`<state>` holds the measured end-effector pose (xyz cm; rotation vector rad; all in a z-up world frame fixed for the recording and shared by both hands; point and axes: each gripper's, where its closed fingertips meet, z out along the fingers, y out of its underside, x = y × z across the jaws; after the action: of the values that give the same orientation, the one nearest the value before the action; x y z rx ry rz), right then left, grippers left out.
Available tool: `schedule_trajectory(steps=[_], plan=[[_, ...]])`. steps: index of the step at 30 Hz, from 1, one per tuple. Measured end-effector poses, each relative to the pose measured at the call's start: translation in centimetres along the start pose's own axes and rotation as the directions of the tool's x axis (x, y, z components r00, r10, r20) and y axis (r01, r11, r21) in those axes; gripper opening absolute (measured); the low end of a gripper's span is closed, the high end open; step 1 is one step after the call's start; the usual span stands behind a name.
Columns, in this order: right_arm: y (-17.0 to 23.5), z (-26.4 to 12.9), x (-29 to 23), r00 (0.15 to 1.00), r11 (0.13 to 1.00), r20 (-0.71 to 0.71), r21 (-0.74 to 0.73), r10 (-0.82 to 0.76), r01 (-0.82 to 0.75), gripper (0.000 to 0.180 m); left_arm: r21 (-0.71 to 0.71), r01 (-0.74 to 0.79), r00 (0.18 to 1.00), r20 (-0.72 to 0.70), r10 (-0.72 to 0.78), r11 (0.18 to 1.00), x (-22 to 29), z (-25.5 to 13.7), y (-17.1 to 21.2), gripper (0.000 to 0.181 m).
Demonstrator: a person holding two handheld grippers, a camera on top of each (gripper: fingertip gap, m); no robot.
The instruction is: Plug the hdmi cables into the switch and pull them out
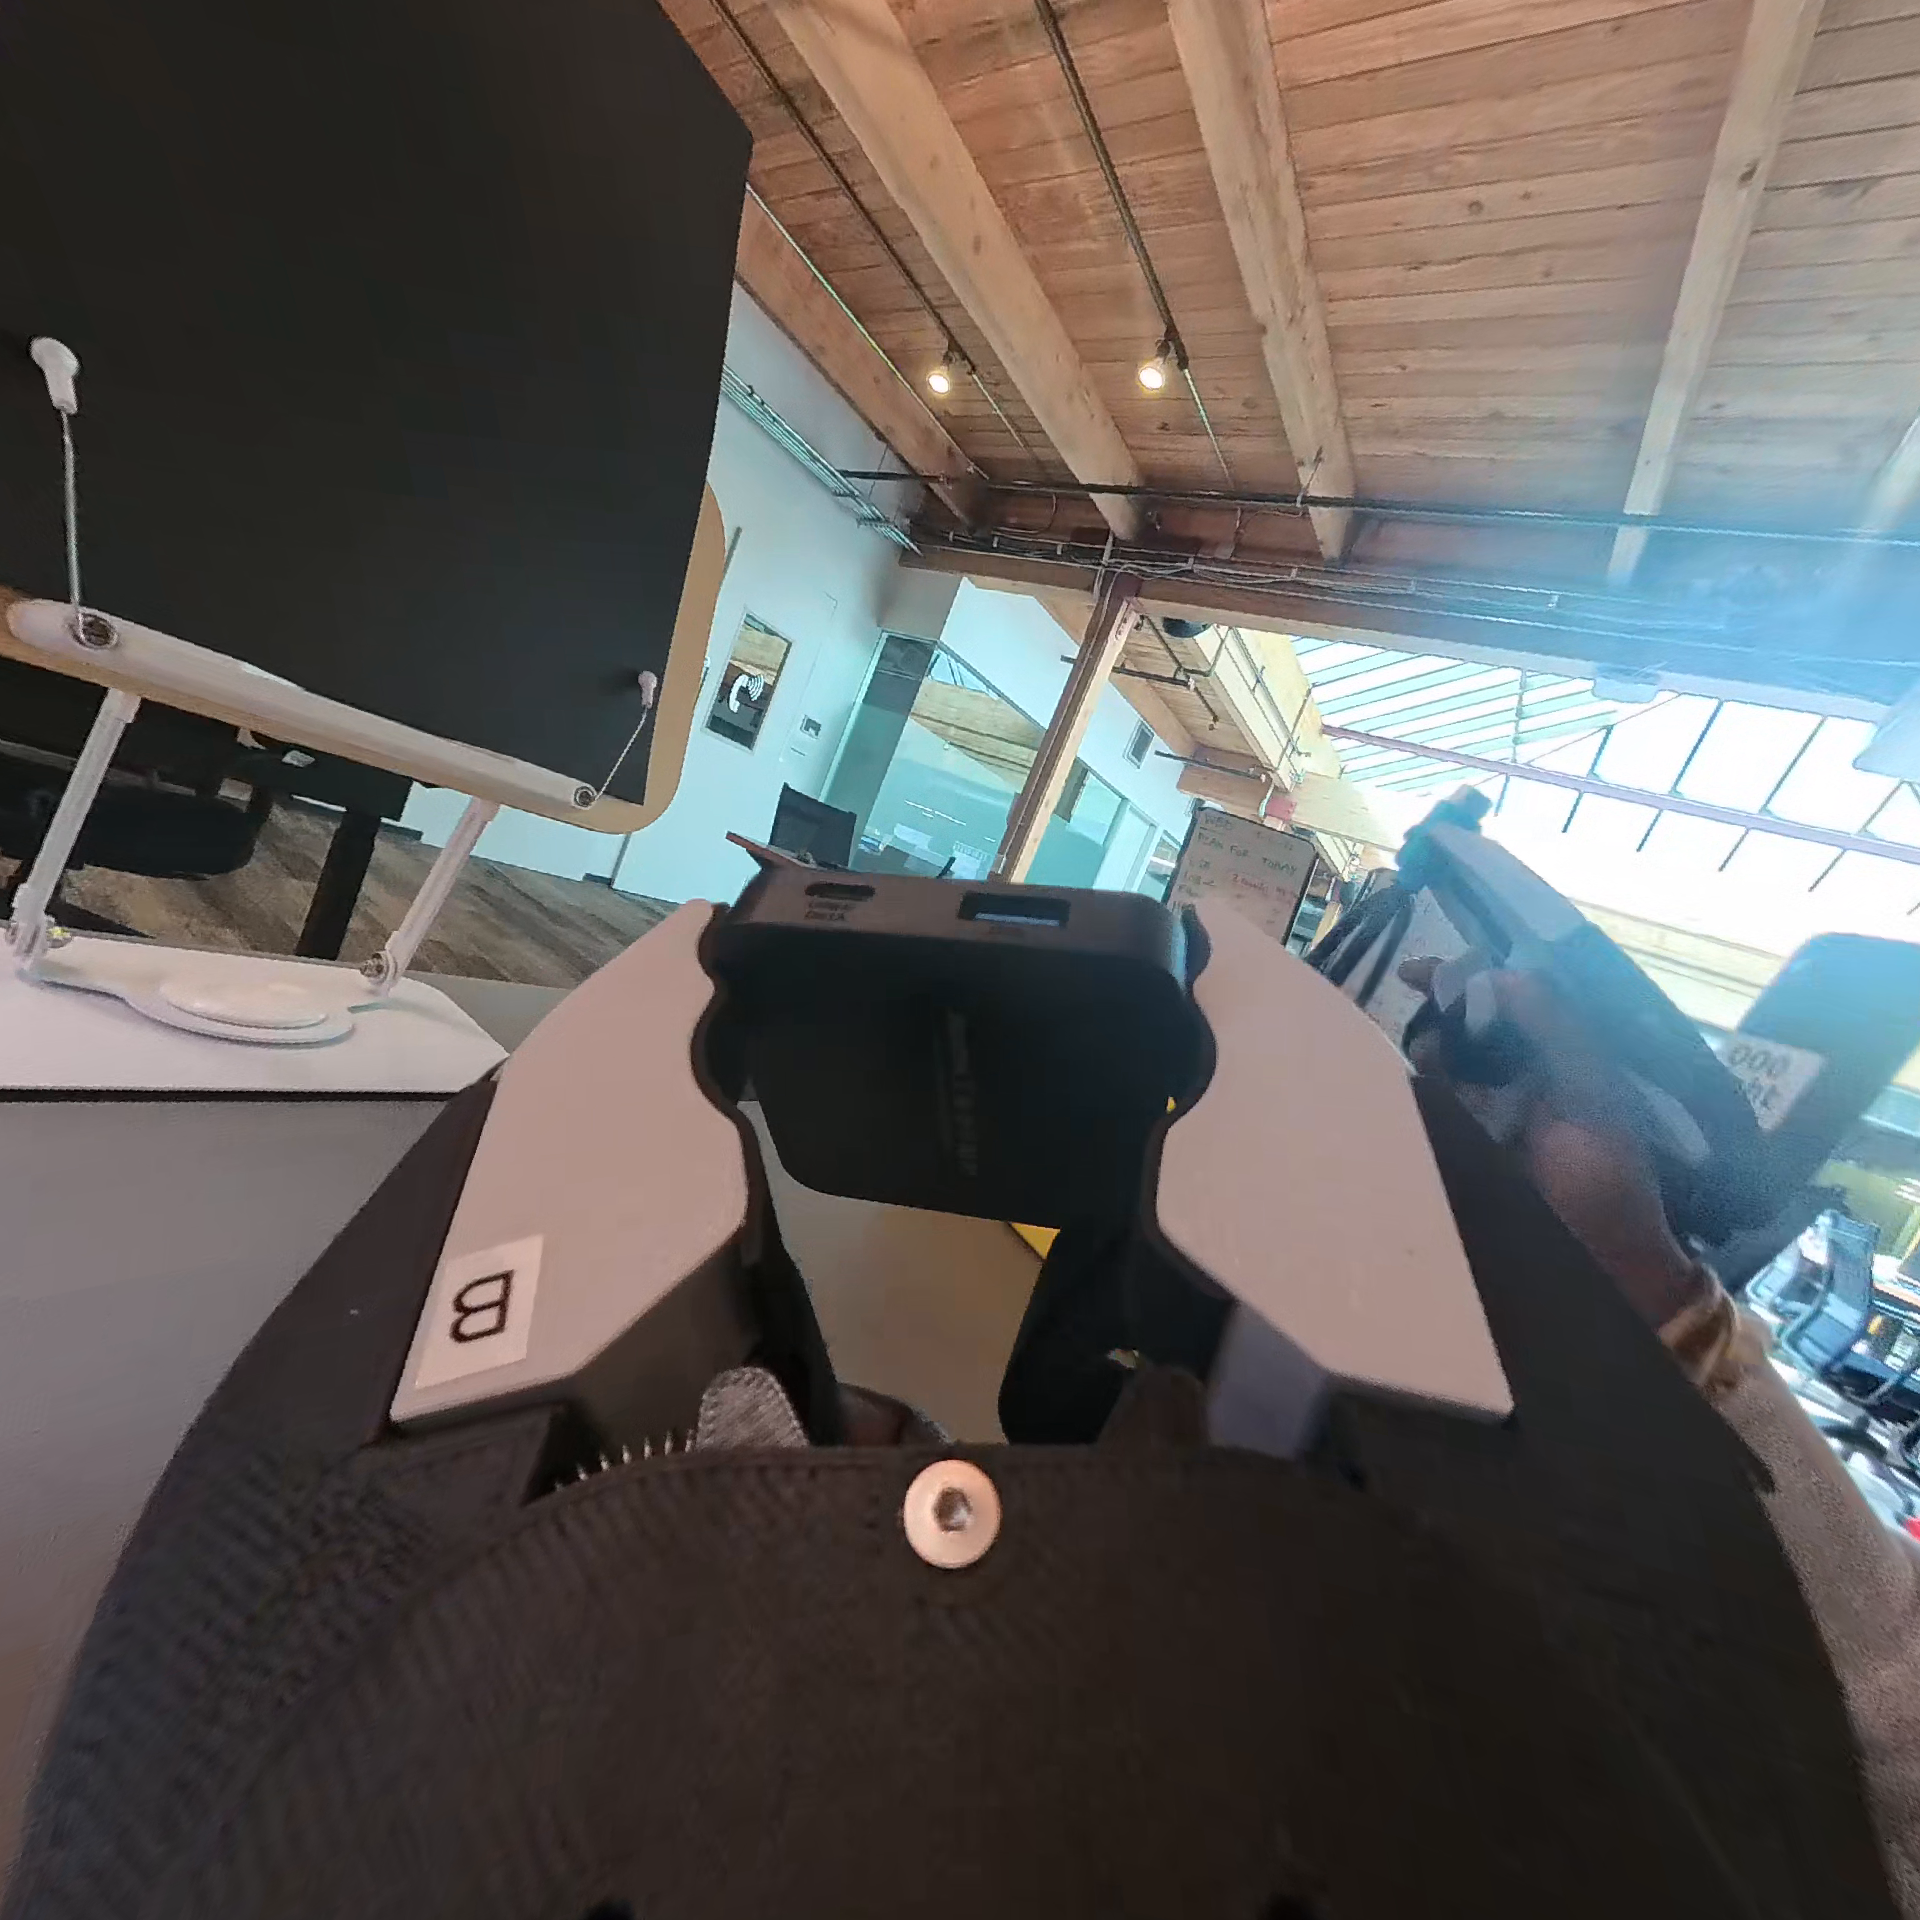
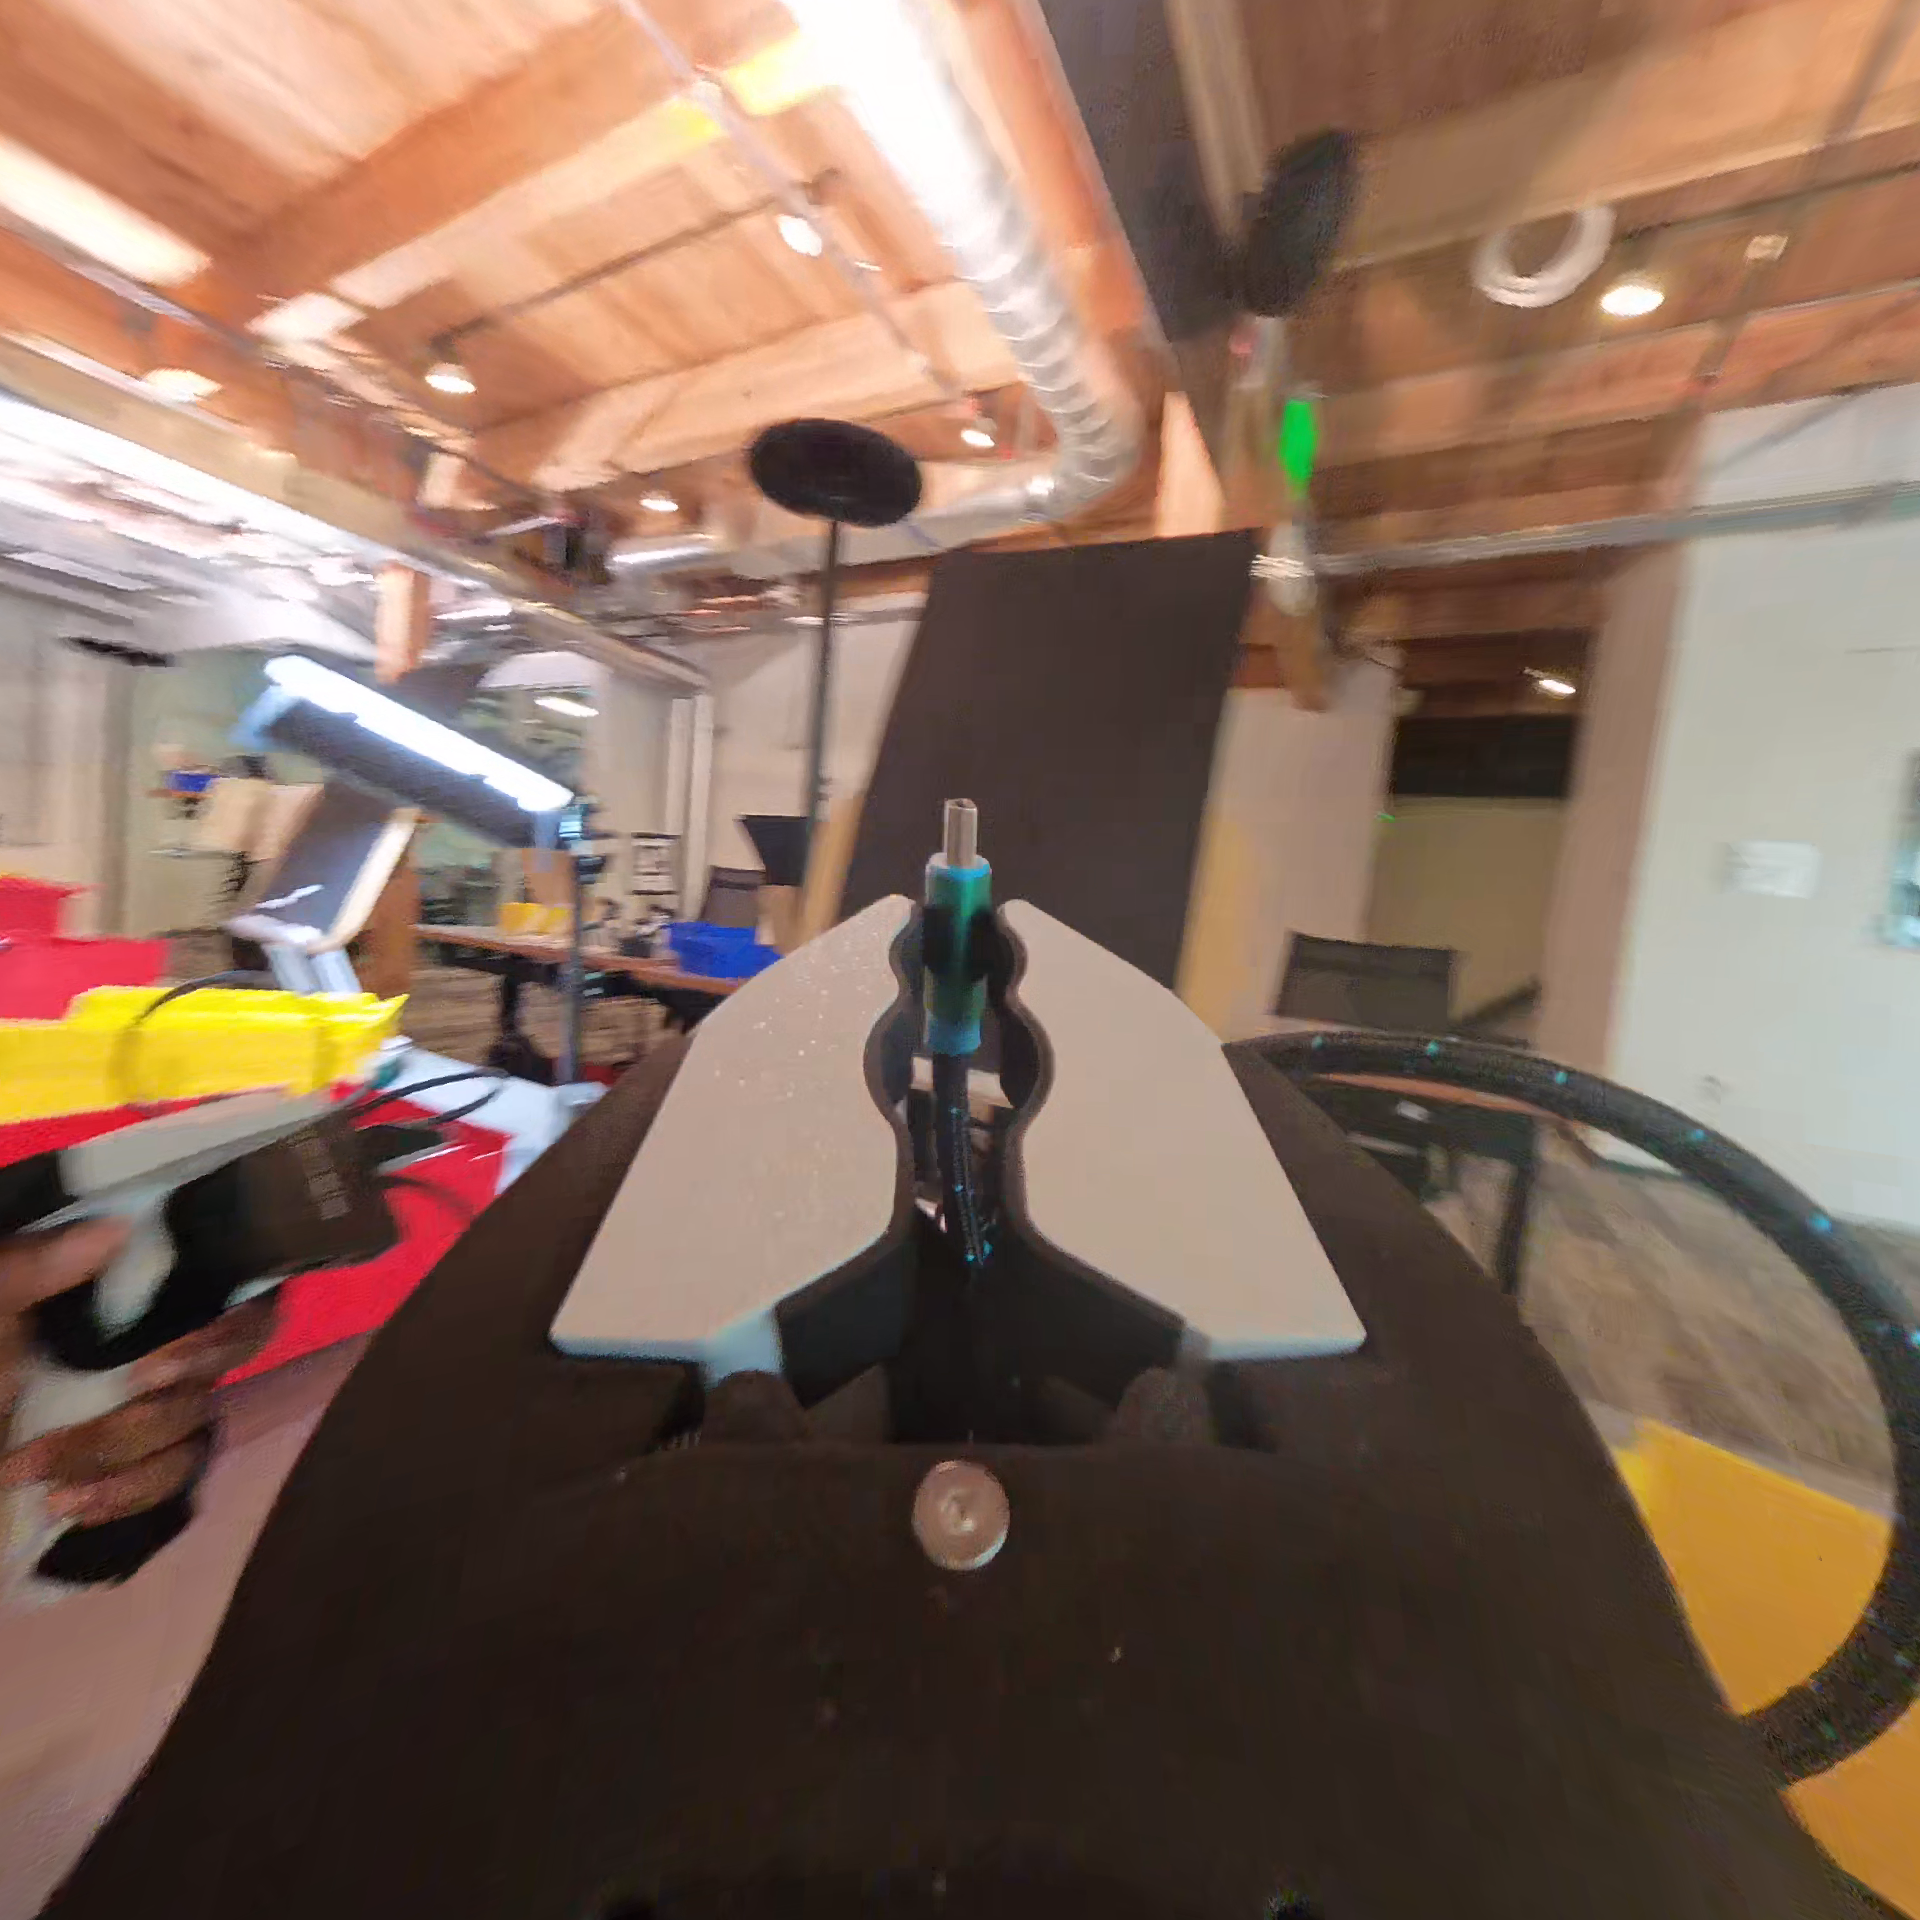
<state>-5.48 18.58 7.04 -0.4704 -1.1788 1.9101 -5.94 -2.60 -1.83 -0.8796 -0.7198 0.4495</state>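
Between our left gripper fingers sits the black switch, clamped by its two side edges, lifted off the bench and tilted up with its port face pointing away from us; two ports show on that face, both empty. Our right gripper is closed tight on the teal plug body of the cable, metal tip sticking up past the fingertips, braided black cord looping off to the right. Plug and switch are apart, nothing inserted. Farther out, we see each gripper in the other's view, blurred, a hand on the left one. Yellow bins sit off left.
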Motion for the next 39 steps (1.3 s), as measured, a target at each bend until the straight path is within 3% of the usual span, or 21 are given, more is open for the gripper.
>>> schedule_trajectory(steps=[3,5,10,19,24,26,29,32,34,39], plan=[[-0.8,-2.6,7.7,0.975,0.999,-0.221,0.039,0.026,-0.018,0.011,0.004,0.003,1.000,-0.006,-0.003,1.000,0.1,0.0,-0.2,0.079],[1.1,-5.1,11.5,0.939,0.998,-0.340,0.058,0.049,-0.031,0.011,0.000,0.013,1.000,-0.012,-0.013,1.000,0.2,0.1,0.0,0.079],[9.0,-8.3,16.5,0.838,0.936,-0.532,-0.223,0.119,-0.274,0.011,-0.019,0.022,0.999,-0.032,-0.023,1.000,0.5,0.2,0.4,0.079],[15.3,-9.1,15.8,0.826,0.761,-0.560,-0.508,0.065,-0.404,0.012,-0.027,0.046,0.998,-0.046,-0.047,0.999,0.7,0.3,0.5,0.079],[14.7,-8.7,16.2,0.829,0.790,-0.557,-0.527,-0.045,-0.312,0.034,-0.035,0.051,0.997,-0.060,-0.053,0.998,0.9,0.3,0.6,0.078],[12.5,-7.3,15.6,0.859,0.867,-0.506,-0.458,-0.075,-0.195,0.044,-0.037,0.067,0.995,-0.073,-0.069,0.997,1.0,0.3,0.6,0.079],[7.8,-4.3,11.8,0.935,0.979,-0.348,-0.206,-0.069,-0.004,0.049,-0.039,0.146,0.981,-0.121,-0.150,0.989,1.4,0.3,0.5,0.079],[4.9,-1.9,5.4,0.992,0.997,-0.103,0.029,-0.073,0.076,0.062,-0.041,0.272,0.943,-0.185,-0.275,0.961,1.7,0.3,0.3,0.079],[5.4,-0.5,0.7,0.993,0.993,0.056,0.064,-0.106,0.103,0.076,-0.032,0.342,0.913,-0.226,-0.340,0.939,1.9,0.1,-0.1,0.079],[9.3,1.1,-11.2,0.919,0.992,0.378,0.096,-0.116,0.086,0.090,-0.061,0.505,0.796,-0.353,-0.492,0.861,2.9,-0.2,-0.9,0.079]])
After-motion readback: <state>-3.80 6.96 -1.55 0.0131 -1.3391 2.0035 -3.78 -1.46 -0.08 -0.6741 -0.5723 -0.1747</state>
